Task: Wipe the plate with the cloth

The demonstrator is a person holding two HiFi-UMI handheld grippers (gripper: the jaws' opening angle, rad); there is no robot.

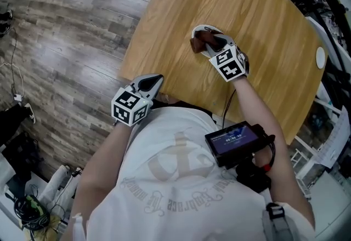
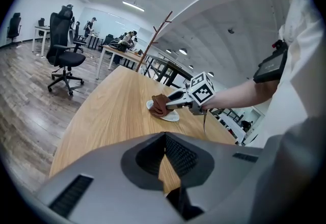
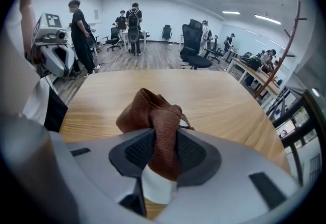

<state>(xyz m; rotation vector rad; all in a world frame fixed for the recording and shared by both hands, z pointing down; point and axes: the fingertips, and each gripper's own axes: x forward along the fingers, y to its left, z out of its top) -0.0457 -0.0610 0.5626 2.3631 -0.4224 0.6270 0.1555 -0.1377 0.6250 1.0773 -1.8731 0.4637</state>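
Note:
A small white plate (image 1: 204,29) lies on the round wooden table (image 1: 263,26). My right gripper (image 1: 211,44) is shut on a crumpled brown cloth (image 1: 199,42) and holds it down on the plate. In the right gripper view the cloth (image 3: 153,113) bulges out between the pads, and a strip of plate (image 3: 158,188) shows beneath. The left gripper view has the plate (image 2: 174,116), the cloth (image 2: 158,105) and the right gripper (image 2: 173,101) ahead. My left gripper (image 1: 155,80) hovers at the table's near edge, well apart from the plate, shut with nothing in it (image 2: 165,137).
A small white disc (image 1: 321,57) lies at the table's far right edge. A screen device (image 1: 234,141) is strapped to the person's right forearm. Office chairs (image 2: 63,50), desks, a coat stand (image 2: 155,32) and standing people (image 3: 80,34) fill the room beyond.

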